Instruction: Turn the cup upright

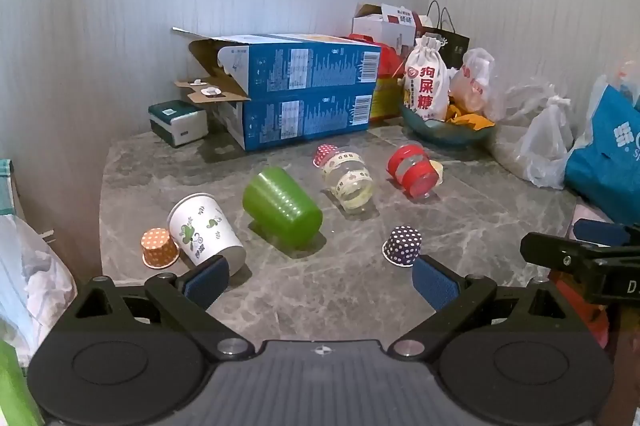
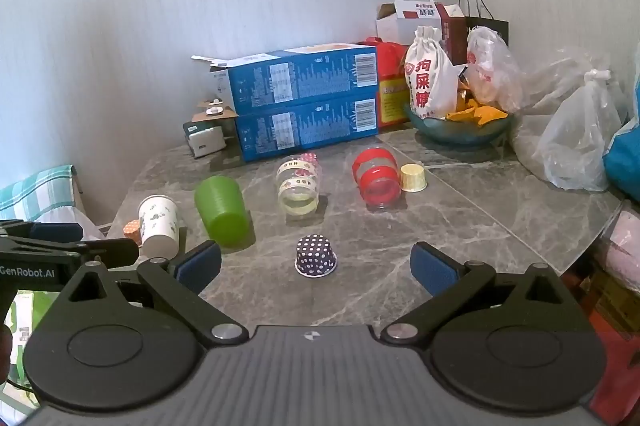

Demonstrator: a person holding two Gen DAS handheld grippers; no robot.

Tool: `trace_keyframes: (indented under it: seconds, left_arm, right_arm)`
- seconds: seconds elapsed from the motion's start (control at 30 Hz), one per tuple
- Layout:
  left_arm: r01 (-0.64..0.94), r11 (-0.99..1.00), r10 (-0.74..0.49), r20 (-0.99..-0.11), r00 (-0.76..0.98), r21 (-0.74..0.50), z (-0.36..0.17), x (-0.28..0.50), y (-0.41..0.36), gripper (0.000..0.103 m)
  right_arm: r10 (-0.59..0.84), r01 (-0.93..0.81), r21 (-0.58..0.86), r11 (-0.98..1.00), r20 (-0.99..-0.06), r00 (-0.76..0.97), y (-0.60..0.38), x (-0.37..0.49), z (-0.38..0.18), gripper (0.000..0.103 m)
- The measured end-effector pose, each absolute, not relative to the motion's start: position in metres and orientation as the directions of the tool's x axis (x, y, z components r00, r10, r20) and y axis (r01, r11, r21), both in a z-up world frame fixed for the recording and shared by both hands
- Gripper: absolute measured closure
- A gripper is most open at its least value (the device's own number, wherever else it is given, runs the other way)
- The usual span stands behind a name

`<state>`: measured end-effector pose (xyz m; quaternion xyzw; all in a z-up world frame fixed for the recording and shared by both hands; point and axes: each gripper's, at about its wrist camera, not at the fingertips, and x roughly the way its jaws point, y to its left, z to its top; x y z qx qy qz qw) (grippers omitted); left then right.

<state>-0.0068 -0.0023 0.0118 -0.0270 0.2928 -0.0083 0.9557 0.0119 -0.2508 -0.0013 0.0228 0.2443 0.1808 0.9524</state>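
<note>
Between my two sets of tongs, the left tongs (image 1: 320,284) and the right tongs (image 2: 316,268), both spread wide and holding nothing, lies the marble-patterned counter (image 2: 500,210) with its cups. I judge both are held back low at the near edge so either can pick a target. Nearest, just ahead of the right tongs, the purple polka-dot paper cup (image 2: 316,255) stands mouth-down; it looks the likeliest one to flip, being central in that opening.

Farther out, four larger cups lie on their sides in a row: a white printed paper cup (image 1: 205,231), a green plastic cup (image 1: 282,212), a clear cup with patterned bands (image 1: 348,182) and a clear cup with red bands (image 1: 412,174). Four small liner cups in all: the purple one, an orange dotted one (image 1: 159,248) touching the white cup, a red dotted one (image 1: 325,154) behind the clear cup, and a gold one (image 2: 413,178) beside the red-banded cup.

Behind them, two blue cartons (image 2: 304,106) are stacked against the wall.
</note>
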Motion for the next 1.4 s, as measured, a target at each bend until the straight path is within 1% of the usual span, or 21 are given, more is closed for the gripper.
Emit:
trace_keyframes:
  seconds: [0.3,0.43,0.57,0.63,0.7,0.77,0.8,0.9,1.0,1.07,1.1,1.17,1.27,1.4]
  left_arm:
    - [-0.006,0.997,-0.036,-0.537,0.843,-0.077,0.018,-0.012,-0.003,0.003]
    - [-0.006,0.995,-0.046,-0.531,0.846,-0.095,0.022,-0.011,-0.003,0.003]
    - [0.004,0.991,-0.075,-0.533,0.843,-0.133,0.023,-0.010,0.001,0.003]
    - [0.016,0.987,-0.099,-0.526,0.844,-0.159,0.023,-0.008,0.005,0.003]
    - [0.007,0.988,-0.084,-0.511,0.856,-0.151,0.022,-0.009,0.006,0.003]
    - [-0.009,0.991,-0.061,-0.499,0.864,-0.135,0.023,-0.009,0.007,0.000]
    - [-0.007,0.991,-0.061,-0.494,0.867,-0.135,0.023,-0.008,0.007,0.000]
    - [0.021,0.992,-0.079,-0.498,0.864,-0.122,0.024,-0.002,0.006,0.000]
    - [0.033,0.996,-0.073,-0.516,0.854,-0.088,0.022,0.002,0.001,0.000]
    - [0.043,0.995,-0.085,-0.525,0.847,-0.093,0.021,0.003,0.001,0.000]
    - [0.047,0.993,-0.097,-0.531,0.842,-0.108,0.021,0.004,0.003,0.000]
    - [0.055,0.989,-0.120,-0.538,0.835,-0.137,0.020,0.006,0.007,0.000]
    - [0.038,0.989,-0.111,-0.545,0.831,-0.144,0.020,0.011,0.009,0.000]
    - [0.022,0.988,-0.103,-0.542,0.834,-0.154,0.021,0.016,0.013,0.000]
  right_arm:
    - [0.359,-0.334,0.139,0.932,-0.462,0.811,-0.255,0.005,0.004,0.001]
    - [0.388,-0.347,0.175,0.922,-0.417,0.822,-0.259,0.003,0.007,0.001]
    - [0.400,-0.334,0.236,0.912,-0.343,0.850,-0.264,0.000,0.010,0.001]
    - [0.405,-0.331,0.247,0.911,-0.373,0.835,-0.265,0.005,0.012,0.001]
    - [0.385,-0.314,0.235,0.920,-0.387,0.838,-0.266,0.007,0.013,0.001]
    - [0.357,-0.295,0.207,0.933,-0.414,0.837,-0.266,0.009,0.010,0.001]
    - [0.360,-0.300,0.203,0.932,-0.425,0.831,-0.265,0.010,0.010,0.001]
    - [0.368,-0.313,0.195,0.929,-0.425,0.827,-0.263,0.013,0.007,0.001]
    - [0.360,-0.328,0.149,0.933,-0.391,0.847,-0.257,0.010,0.007,0.001]
    - [0.343,-0.327,0.107,0.939,-0.374,0.862,-0.252,0.008,0.008,0.001]
    - [0.338,-0.325,0.101,0.940,-0.380,0.861,-0.249,0.009,0.008,0.001]
    - [0.349,-0.329,0.121,0.936,-0.423,0.836,-0.248,0.015,0.011,0.001]
    - [0.410,-0.355,0.205,0.912,-0.470,0.782,-0.251,0.026,0.010,0.001]
    - [0.408,-0.357,0.199,0.913,-0.508,0.759,-0.249,0.038,0.003,0.001]
